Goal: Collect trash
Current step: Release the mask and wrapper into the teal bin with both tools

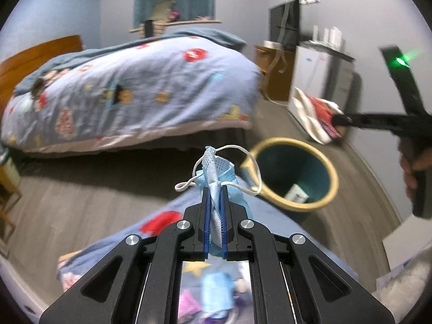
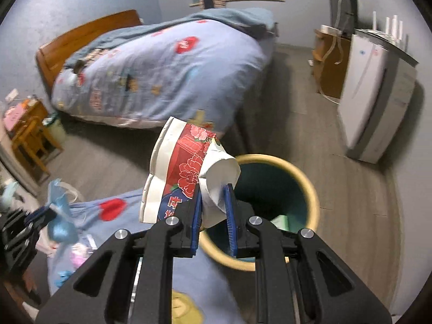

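A crumpled blue face mask (image 1: 216,186) is clamped between the blue pads of the left gripper (image 1: 215,189), its long axis running up and away along the fingers, with its white ear loops (image 1: 251,162) hanging out to both sides. It is held above the corner of a patterned blue quilt (image 1: 167,210); bare grey floor (image 1: 81,189) lies open between that corner and the bed (image 1: 129,91) beyond. To the right, near the mask, a teal waste bin (image 1: 294,172) with a yellow rim stands upright on the floor, and a small white carton (image 1: 297,193) is seen at its bottom.

In the right wrist view, a flattened white paper package (image 2: 186,170) printed with red flowers is pinched at one torn corner by the right gripper (image 2: 214,189), whose pads are closed on it. The package's long axis leans up and to the left. It is held at the left rim of the bin (image 2: 310,189), whose open mouth lies just to the right of it. A white cabinet (image 2: 375,102) stands against the wall further right, apart from the bin.
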The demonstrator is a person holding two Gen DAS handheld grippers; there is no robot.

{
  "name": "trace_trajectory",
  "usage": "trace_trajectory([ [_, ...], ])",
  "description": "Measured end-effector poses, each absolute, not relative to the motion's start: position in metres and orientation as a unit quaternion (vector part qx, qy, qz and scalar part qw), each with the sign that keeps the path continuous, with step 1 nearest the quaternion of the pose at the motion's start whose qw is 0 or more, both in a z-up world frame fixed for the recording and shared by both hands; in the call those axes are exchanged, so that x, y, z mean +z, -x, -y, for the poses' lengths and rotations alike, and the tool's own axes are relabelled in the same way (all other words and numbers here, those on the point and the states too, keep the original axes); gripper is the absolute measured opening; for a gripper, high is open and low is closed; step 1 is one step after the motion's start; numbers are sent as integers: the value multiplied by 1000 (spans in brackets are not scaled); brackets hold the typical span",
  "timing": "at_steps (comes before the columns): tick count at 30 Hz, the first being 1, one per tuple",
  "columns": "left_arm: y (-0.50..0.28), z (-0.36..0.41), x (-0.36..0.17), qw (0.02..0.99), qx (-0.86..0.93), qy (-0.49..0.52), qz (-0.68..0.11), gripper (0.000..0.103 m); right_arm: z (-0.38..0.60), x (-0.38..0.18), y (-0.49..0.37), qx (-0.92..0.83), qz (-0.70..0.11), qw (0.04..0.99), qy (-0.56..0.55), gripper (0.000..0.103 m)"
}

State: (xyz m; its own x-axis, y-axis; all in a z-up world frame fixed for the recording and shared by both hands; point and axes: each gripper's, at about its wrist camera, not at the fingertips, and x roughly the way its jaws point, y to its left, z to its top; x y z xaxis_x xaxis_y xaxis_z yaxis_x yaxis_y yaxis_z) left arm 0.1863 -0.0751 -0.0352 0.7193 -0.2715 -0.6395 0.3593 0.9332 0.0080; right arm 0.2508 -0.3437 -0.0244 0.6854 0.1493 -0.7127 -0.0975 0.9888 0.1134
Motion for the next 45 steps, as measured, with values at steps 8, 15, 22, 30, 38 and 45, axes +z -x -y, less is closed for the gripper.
trace_trajectory([
  [8,-215,150,-49,907,-210,-77,-357,7,406,-65,-279,42,-431,898,-81,16],
  [15,-251,210,-71,891,-236,-94,-376,7,435,-98,-286,24,-453,884,-117,16],
  [22,-279,242,-99,877,-239,-112,-402,7,457,-123,-291,-2,-475,868,-142,16],
  [30,-299,253,-121,869,-226,-114,-424,7,452,-138,-296,-10,-492,859,-140,16],
  [38,-307,255,-137,867,-220,-110,-433,25,450,-146,-300,-11,-497,855,-148,18],
  [45,-307,246,-139,873,-206,-106,-430,55,454,-146,-300,-12,-494,854,-162,37],
])
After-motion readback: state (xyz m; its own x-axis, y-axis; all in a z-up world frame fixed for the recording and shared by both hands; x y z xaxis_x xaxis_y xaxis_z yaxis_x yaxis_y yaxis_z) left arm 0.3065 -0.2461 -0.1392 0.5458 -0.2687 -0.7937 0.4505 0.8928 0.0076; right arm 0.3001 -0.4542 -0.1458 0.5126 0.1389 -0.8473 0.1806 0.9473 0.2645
